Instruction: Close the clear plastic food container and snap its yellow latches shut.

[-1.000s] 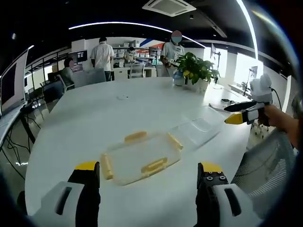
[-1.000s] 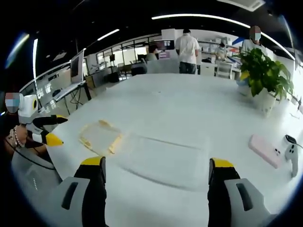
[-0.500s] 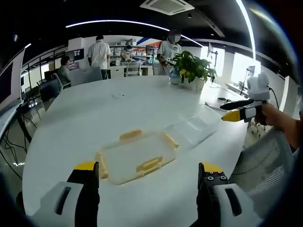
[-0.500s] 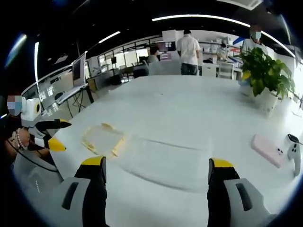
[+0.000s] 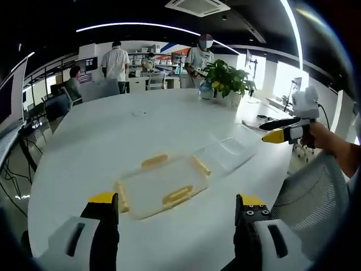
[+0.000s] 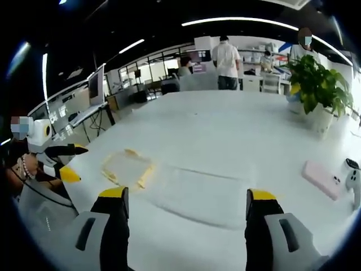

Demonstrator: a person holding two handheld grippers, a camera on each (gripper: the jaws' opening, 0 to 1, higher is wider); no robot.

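Observation:
A clear lid (image 5: pixel 161 185) with yellow latches (image 5: pixel 177 196) on its sides lies flat on the white table (image 5: pixel 113 130), just ahead of my open left gripper (image 5: pixel 176 204). Beside it to the right lies the plain clear container base (image 5: pixel 228 151), apart from the lid. My right gripper (image 5: pixel 269 130) is held in the air at the right, jaws parted. In the right gripper view the base (image 6: pixel 194 187) lies right before my open right gripper (image 6: pixel 187 197). The lid (image 6: pixel 127 167) lies left of it, and the left gripper (image 6: pixel 76 164) hovers at the table's left edge.
A potted plant (image 5: pixel 227 83) stands at the table's far side. A pink phone (image 6: pixel 320 179) and a small white device (image 6: pixel 354 182) lie to the right. A mesh chair (image 5: pixel 316 192) is at the table's edge. Several people stand at the back.
Both views have shifted slightly with the hands. The lid and base lie where they were, and both grippers stay open and empty.

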